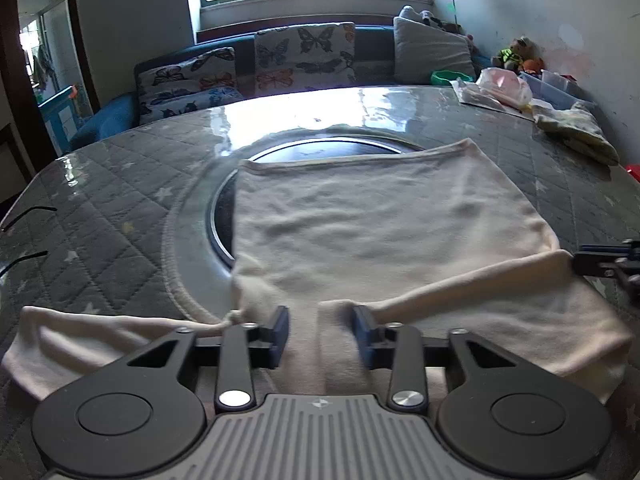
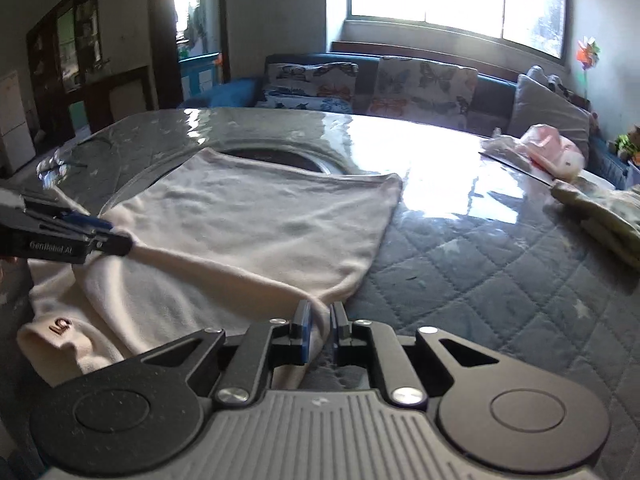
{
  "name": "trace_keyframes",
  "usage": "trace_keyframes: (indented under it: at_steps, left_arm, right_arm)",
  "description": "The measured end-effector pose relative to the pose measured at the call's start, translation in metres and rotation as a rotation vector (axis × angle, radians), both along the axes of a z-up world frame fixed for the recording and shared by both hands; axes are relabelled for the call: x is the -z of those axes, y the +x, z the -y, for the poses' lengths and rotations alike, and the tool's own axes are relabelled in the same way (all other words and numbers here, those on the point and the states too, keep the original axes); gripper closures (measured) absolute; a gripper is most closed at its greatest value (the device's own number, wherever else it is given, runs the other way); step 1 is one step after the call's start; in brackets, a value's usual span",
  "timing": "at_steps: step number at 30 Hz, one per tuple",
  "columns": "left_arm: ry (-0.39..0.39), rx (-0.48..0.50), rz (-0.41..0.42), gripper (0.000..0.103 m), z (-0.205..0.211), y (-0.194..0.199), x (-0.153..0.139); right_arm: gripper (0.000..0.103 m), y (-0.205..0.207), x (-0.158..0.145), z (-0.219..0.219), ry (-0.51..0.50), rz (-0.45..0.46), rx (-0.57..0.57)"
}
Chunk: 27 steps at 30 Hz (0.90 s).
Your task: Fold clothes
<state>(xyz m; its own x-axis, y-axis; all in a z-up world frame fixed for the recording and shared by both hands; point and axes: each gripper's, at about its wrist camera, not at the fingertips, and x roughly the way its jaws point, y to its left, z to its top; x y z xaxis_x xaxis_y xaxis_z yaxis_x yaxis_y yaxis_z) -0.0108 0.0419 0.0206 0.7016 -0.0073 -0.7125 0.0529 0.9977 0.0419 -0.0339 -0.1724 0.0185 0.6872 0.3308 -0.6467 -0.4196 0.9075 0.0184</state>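
I see the cream garment (image 1: 384, 220) lying flat on the quilted worktop (image 1: 112, 184), partly covering a round dark inset (image 1: 320, 148). My left claw (image 1: 322, 330) is spread, with a fold of the near hem lying between its blue pads; whether the pads press the fabric cannot be determined. My right claw (image 2: 320, 328) is pressed nearly together, pinching the garment's near right corner. A second bundle of clothing (image 2: 596, 212) lies well apart at the far right.

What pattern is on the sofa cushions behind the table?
Butterflies, in orange, blue and dark tones on a pale ground. The cushions show best in the left wrist view.
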Motion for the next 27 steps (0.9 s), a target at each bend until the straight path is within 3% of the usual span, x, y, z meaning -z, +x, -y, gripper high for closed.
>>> trace_keyframes:
  at_steps: [6, 11, 18, 27]
  left_arm:
    - [-0.018, 0.024, 0.021, 0.06, -0.002, -0.018, -0.006]
    - [-0.044, 0.032, 0.002, 0.059, -0.004, -0.032, -0.002]
    - [-0.067, -0.043, 0.006, 0.037, -0.032, -0.053, -0.006]
    - [-0.073, -0.182, 0.005, 0.02, -0.08, -0.071, -0.006]
  right_arm:
    - [0.095, -0.03, -0.008, 0.0, -0.036, -0.009, -0.094]
    - [0.094, -0.044, 0.007, -0.002, -0.051, -0.055, -0.107]
    - [0.093, -0.045, -0.011, -0.01, -0.057, 0.009, -0.124]
    - [0.09, -0.028, 0.001, -0.039, -0.073, -0.026, -0.167]
